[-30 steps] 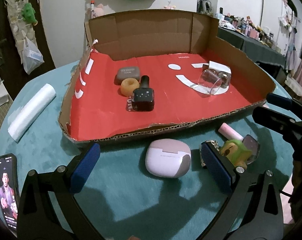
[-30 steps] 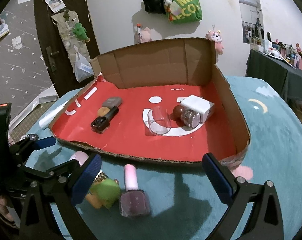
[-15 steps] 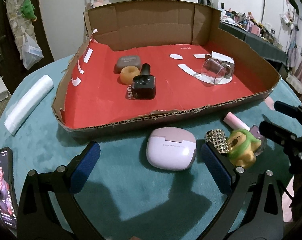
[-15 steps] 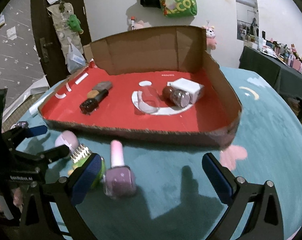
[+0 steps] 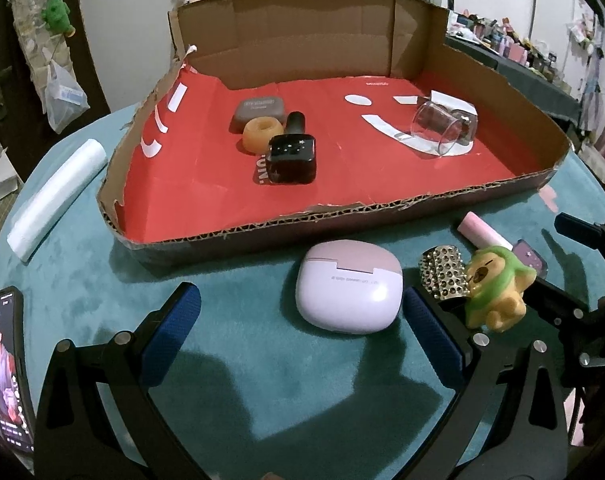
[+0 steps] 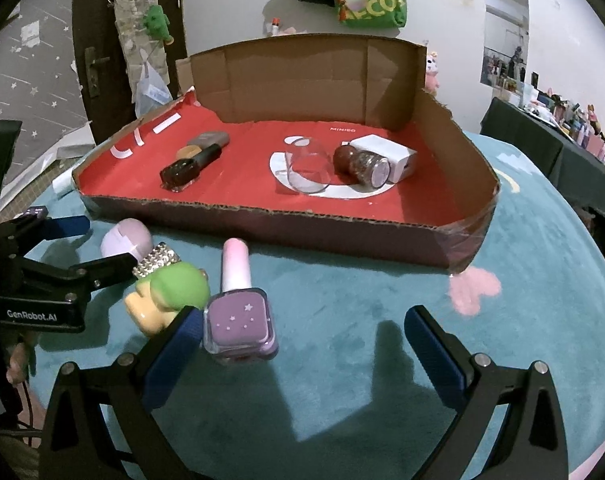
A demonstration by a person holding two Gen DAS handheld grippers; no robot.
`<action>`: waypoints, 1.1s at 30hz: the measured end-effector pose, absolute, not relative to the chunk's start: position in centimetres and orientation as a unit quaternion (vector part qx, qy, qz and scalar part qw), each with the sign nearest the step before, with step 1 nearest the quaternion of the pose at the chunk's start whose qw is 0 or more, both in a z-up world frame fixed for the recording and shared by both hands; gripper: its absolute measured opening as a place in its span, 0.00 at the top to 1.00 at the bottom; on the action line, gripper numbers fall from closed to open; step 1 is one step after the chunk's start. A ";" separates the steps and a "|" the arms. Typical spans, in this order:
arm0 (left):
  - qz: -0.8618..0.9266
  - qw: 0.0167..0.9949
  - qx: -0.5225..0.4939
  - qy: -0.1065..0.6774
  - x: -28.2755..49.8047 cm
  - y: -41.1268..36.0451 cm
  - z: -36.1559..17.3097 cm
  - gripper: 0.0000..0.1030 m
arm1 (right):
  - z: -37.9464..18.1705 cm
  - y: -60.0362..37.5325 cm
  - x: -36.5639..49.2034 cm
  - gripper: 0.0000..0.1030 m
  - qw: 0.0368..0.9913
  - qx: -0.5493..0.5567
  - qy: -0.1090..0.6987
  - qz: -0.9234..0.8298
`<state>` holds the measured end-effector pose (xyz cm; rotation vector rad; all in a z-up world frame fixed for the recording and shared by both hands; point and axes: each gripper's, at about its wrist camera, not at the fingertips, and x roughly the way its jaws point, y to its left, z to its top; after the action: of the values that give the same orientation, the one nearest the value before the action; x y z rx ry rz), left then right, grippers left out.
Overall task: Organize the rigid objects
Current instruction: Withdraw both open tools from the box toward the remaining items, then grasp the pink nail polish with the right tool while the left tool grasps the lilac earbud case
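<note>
A lilac earbud case [image 5: 349,286] lies on the teal table between the open jaws of my left gripper [image 5: 302,320], nearer its right finger. My right gripper [image 6: 302,336] is open, with a purple nail polish bottle [image 6: 238,304] lying between its jaws, close to its left finger. A green and yellow toy figure [image 5: 496,290] and a rhinestone clip [image 5: 442,274] lie between case and bottle; both also show in the right wrist view, the figure [image 6: 170,294] left of the bottle. The red-lined cardboard tray [image 5: 342,216] holds a dark polish bottle [image 5: 292,150], an orange ring [image 5: 262,132], a grey case [image 5: 258,110] and a clear cup [image 5: 436,128].
A white roll [image 5: 56,194] lies left of the tray. A phone [image 5: 4,368] rests at the table's left edge. In the tray's right half a brown jar [image 6: 360,164] and a white box [image 6: 386,154] lie behind the cup. A pink patch [image 6: 474,286] marks the table right of the tray.
Both grippers have moved lower and closer to the table. The earbud case now sits between the left jaws and the purple bottle between the right jaws.
</note>
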<state>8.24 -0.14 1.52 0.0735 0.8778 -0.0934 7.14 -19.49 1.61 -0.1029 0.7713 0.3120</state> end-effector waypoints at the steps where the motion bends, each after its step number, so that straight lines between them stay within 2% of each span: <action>1: -0.045 0.902 0.035 0.427 8.3 -0.1 1.4 0.00 | 1.6 -19.5 7.2 0.00 0.913 -0.049 0.375 0.151; 8: -0.049 0.893 0.022 0.446 9.1 0.1 0.9 0.00 | 1.3 -18.8 7.4 0.06 0.912 -0.056 0.376 0.152; 19: -0.047 0.892 0.036 0.448 9.5 -0.4 0.8 0.03 | 1.0 -17.4 7.3 0.41 0.907 -0.071 0.378 0.173; 25: -0.067 0.895 0.048 0.439 9.2 -1.0 1.0 0.21 | 1.1 -16.8 7.0 0.62 0.903 -0.075 0.377 0.191; 30: -0.083 0.895 0.048 0.435 9.0 -1.3 1.1 0.34 | 1.1 -16.8 7.0 0.63 0.902 -0.071 0.379 0.193; 33: -0.095 0.896 0.049 0.430 8.7 -1.6 1.2 0.47 | 1.1 -16.7 6.9 0.63 0.903 -0.071 0.378 0.191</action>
<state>8.74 -1.59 1.24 0.1013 0.8911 -0.1961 6.92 -16.73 1.07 -0.1464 0.7809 0.3945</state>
